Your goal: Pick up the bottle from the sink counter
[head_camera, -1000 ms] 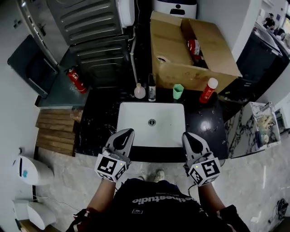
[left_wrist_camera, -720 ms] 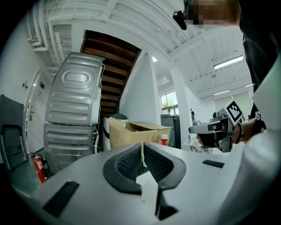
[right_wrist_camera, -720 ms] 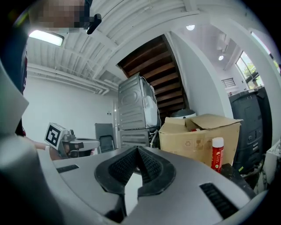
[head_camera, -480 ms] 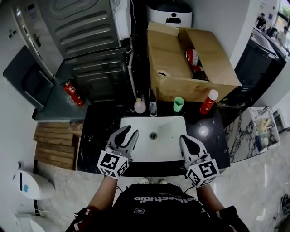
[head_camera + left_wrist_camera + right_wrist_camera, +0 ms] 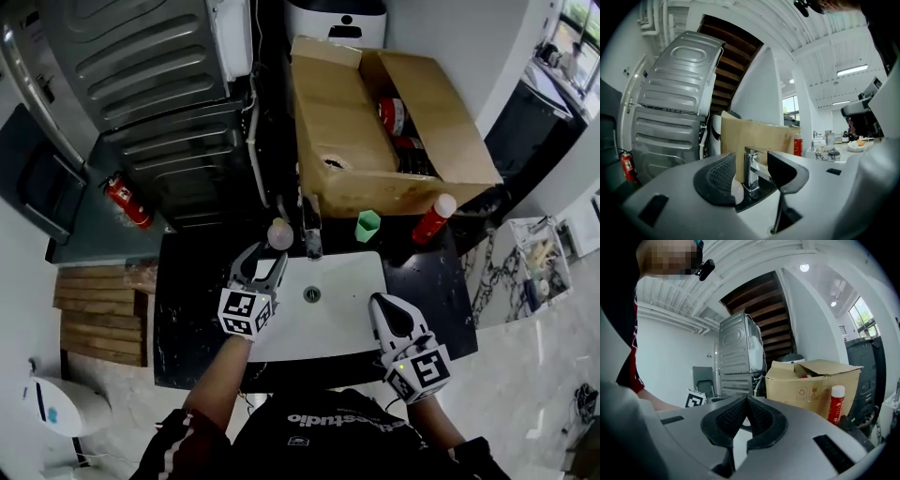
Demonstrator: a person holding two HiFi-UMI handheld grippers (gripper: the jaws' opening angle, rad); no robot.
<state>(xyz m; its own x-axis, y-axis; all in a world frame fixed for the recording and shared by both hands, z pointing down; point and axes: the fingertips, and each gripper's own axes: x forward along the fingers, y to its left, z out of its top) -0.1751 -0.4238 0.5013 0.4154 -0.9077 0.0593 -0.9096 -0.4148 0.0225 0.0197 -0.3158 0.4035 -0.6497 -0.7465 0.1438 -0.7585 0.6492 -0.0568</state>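
Observation:
A small round pale-pink bottle [image 5: 279,233] stands on the black counter [image 5: 187,281] behind the white basin [image 5: 337,281], left of the chrome faucet [image 5: 312,234]. My left gripper [image 5: 264,259] reaches over the basin's back left corner. Its jaws have just been opening and stand open, tips just short of the bottle, with nothing between the pads. In the left gripper view the bottle [image 5: 737,189] peeks out low beside the left jaw, with the faucet [image 5: 751,168] ahead of my left gripper [image 5: 751,164]. My right gripper [image 5: 384,305] [image 5: 746,403] hovers shut and empty over the basin's right front.
A green cup [image 5: 367,225] and a red bottle with a white cap [image 5: 433,218] [image 5: 836,404] stand at the back right of the counter. Behind them is an open cardboard box [image 5: 375,122]. A grey appliance [image 5: 141,84] and a fire extinguisher [image 5: 122,200] are at the left.
My left gripper has moved forward from the counter's front edge to the back of the basin, and its jaws have opened. The right gripper has moved forward a little and stays shut.

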